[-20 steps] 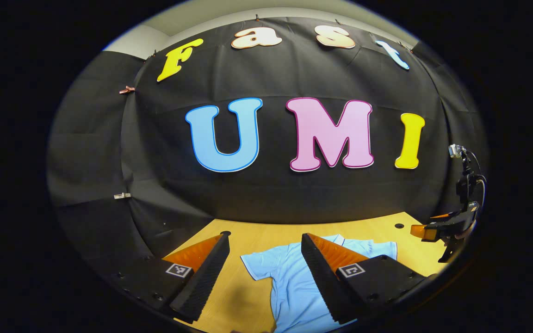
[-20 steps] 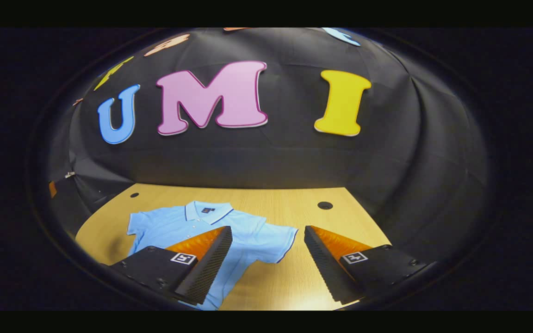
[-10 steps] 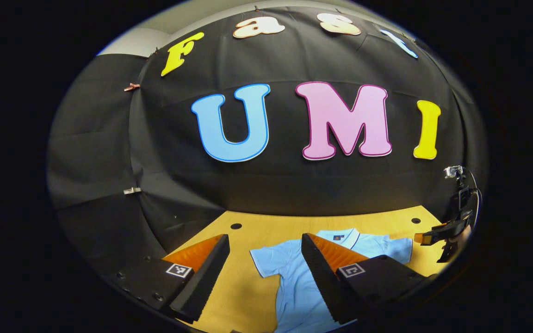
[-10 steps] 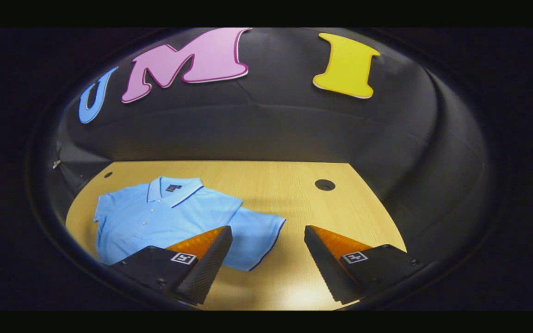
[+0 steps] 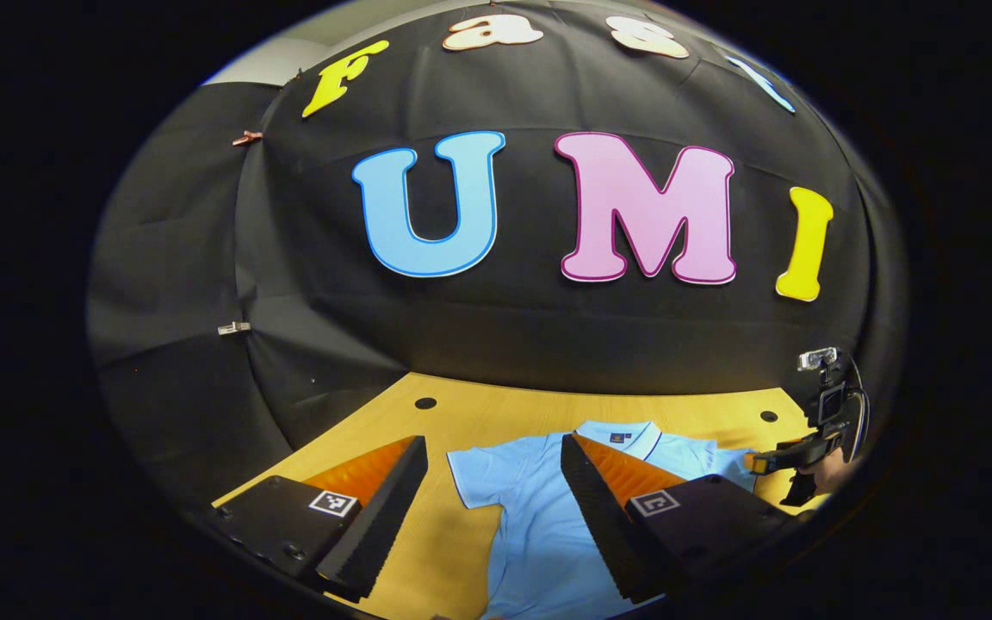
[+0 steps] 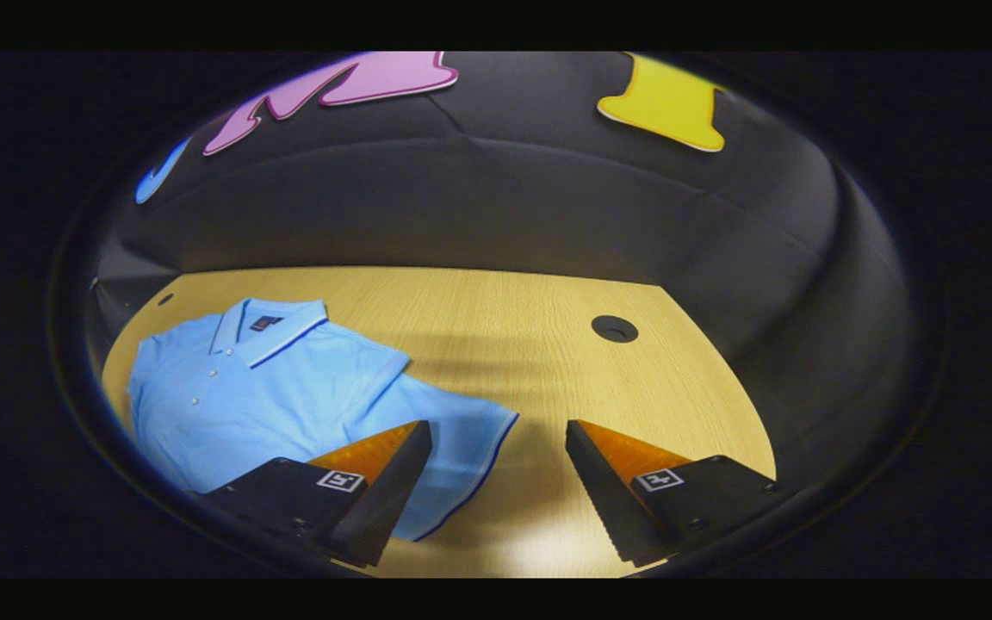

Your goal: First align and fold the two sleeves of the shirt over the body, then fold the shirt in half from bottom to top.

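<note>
With the shirt [image 6: 272,387] flat on the table [image 6: 496,344], sleeve hem [image 6: 470,456] just ahead-left of right tool [image 6: 496,482]. Both tools gaping wide, gripping nothing; left tool [image 5: 492,508] straddling the other sleeve [image 5: 479,474].

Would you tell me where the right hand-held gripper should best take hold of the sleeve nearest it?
Probably at the sleeve's dark-trimmed cuff edge, coming from the bare table side. The sleeve lies flat and spread away from the shirt body, and the open right hand-held gripper already straddles that edge.
</note>
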Motion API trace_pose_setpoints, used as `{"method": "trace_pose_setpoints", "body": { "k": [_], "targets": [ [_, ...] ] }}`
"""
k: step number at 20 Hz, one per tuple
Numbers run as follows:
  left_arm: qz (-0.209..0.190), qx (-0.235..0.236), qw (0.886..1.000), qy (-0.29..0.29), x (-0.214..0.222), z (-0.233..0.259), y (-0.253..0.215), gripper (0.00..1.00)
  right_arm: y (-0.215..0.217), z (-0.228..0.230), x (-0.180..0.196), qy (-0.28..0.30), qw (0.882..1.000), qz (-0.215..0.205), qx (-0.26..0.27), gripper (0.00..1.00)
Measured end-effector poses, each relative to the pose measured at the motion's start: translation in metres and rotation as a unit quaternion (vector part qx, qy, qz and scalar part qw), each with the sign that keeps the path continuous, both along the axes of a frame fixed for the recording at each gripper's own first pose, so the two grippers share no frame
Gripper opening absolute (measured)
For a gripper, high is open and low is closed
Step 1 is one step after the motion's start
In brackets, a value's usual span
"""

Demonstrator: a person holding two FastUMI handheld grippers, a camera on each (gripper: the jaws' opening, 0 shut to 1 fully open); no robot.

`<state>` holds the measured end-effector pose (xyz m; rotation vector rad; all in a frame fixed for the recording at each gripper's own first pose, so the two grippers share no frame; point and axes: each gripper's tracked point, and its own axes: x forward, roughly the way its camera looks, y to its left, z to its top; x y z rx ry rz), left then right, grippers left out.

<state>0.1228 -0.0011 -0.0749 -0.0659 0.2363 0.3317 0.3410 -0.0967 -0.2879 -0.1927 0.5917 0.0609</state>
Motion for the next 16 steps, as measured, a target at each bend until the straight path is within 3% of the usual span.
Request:
{"method": "trace_pose_setpoints", "body": {
  "k": [5, 7, 10, 11, 12, 15, 16],
  "targets": [
    [0.007, -0.006, 1.0, 0.007, 0.0, -0.005, 0.001, 0.99, 0.009, -0.017, 0.007, 0.01, 1.0, 0.017, 0.007, 0.98],
    [0.011, -0.008, 1.0, 0.009, -0.002, -0.005, 0.002, 0.99, 0.017, -0.02, 0.006, 0.018, 0.999, 0.022, 0.029, 0.92],
    [0.019, -0.016, 1.0, 0.012, -0.003, -0.008, 0.004, 0.99, 0.028, -0.023, 0.005, 0.029, 0.998, 0.018, 0.057, 0.43],
    [0.021, -0.019, 1.0, 0.01, -0.004, -0.008, 0.005, 0.99, 0.029, -0.024, 0.003, 0.03, 0.998, 0.016, 0.056, 0.31],
    [0.022, -0.021, 0.999, 0.012, -0.006, -0.009, 0.005, 0.99, 0.03, -0.024, 0.004, 0.03, 0.998, 0.018, 0.051, 0.07],
    [0.025, -0.021, 0.999, 0.021, -0.021, -0.018, 0.009, 0.99, 0.035, -0.024, 0.001, 0.036, 0.998, 0.027, 0.053, 0.12],
    [0.025, -0.021, 0.999, 0.023, -0.028, -0.018, 0.009, 0.99, 0.037, -0.022, -0.002, 0.039, 0.997, 0.029, 0.056, 0.06]
  ]
}}
